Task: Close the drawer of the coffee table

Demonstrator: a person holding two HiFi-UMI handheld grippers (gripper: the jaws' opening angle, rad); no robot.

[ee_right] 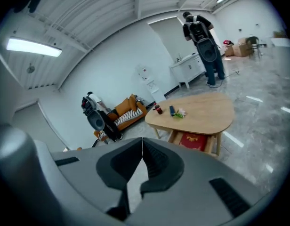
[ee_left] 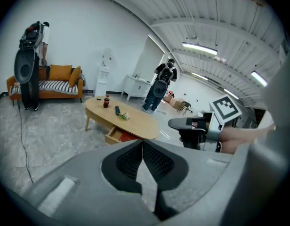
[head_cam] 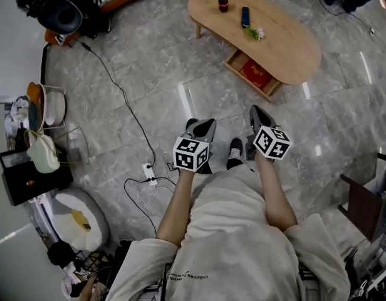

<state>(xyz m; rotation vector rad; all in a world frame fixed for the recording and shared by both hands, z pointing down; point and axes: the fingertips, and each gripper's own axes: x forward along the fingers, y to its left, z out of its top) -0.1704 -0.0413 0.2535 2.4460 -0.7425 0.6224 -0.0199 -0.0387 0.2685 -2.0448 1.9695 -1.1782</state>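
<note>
Head view: pale oval wooden desk (head_cam: 268, 36) on a grey floor (head_cam: 149, 74), its drawer (head_cam: 254, 75) pulled out toward the person, red thing (head_cam: 256, 74) inside. Left gripper (head_cam: 204, 127) and right gripper (head_cam: 259, 115) hover well apart from it. Left gripper view: jaws pressed together, empty. Right gripper view: jaws pressed together, empty, open drawer ahead.

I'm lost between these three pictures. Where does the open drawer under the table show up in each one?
Head view: the drawer is upper right of centre, sticking out from under the table.
Left gripper view: left of centre.
Right gripper view: right of centre.
Shared landmark: the red bottle on the tabletop.
</note>
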